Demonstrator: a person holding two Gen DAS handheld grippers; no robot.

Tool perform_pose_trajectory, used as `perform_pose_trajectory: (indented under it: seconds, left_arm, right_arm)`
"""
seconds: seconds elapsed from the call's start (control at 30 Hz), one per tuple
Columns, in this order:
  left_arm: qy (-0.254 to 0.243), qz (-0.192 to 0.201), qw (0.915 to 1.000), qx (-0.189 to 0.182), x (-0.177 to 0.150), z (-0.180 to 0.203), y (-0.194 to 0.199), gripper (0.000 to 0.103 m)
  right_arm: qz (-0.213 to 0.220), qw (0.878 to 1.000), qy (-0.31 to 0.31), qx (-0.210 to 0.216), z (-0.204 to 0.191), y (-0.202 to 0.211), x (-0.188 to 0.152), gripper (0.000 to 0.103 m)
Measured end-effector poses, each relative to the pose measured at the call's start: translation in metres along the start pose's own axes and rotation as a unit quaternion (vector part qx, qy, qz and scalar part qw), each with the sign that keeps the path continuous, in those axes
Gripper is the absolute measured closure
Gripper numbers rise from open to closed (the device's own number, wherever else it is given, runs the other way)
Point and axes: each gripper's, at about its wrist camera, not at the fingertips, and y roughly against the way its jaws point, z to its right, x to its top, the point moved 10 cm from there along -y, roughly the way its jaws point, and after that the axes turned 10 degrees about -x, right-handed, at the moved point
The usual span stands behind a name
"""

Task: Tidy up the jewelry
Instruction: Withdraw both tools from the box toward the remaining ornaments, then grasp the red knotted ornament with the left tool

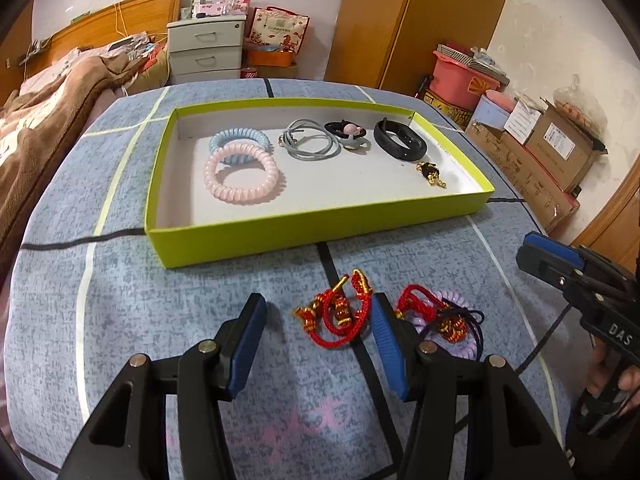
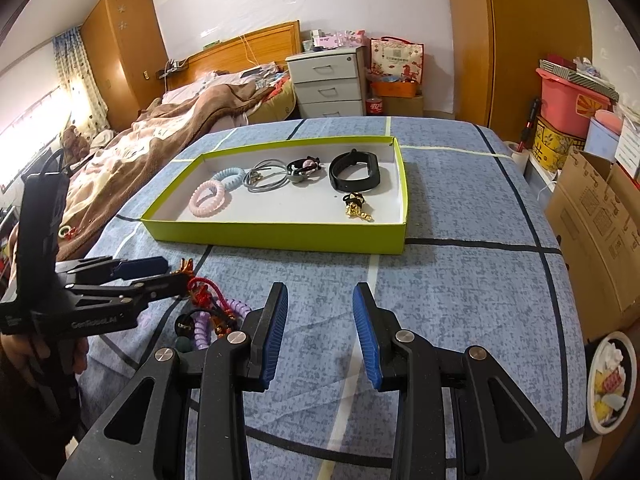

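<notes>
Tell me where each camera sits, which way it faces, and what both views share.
Left wrist: on the left gripper, open, angled down over the red cord bracelet; right gripper and a hand at the right edge.
Right wrist: on the right gripper, open over bare bedspread; left gripper at left.
Shared: green tray, its jewelry, the bedroom behind it.
</notes>
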Motion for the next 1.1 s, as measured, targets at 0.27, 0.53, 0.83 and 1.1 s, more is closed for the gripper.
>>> perform_pose_trajectory:
  seconds: [0.27,0.53,0.83,1.1]
  left_arm:
    - [0.007,0.015,0.9998,0.012,0.002,-0.011,0.003,0.075]
    - [0.020,0.026,0.9994,0.010,-0.001,-0.016,0.012,0.085]
    - [0.042,0.055,0.9976,-0.005,-0.011,-0.020,0.035,0.085]
    - [0.051,0.057,0.9970,-0.010,-0.019,-0.021,0.040,0.085]
  right_arm:
    - [-0.009,1.000,0.010,0.003,-0.008,0.001,-0.004,0.068]
    - [-0.013,0.999,0.032,0.032,-0.029,0.001,-0.009,0.068]
    - [-0.031,0.994,0.073,0.069,-0.059,-0.005,-0.021,0.068]
    - [-0.041,0.992,0.088,0.075,-0.068,-0.013,-0.027,0.068]
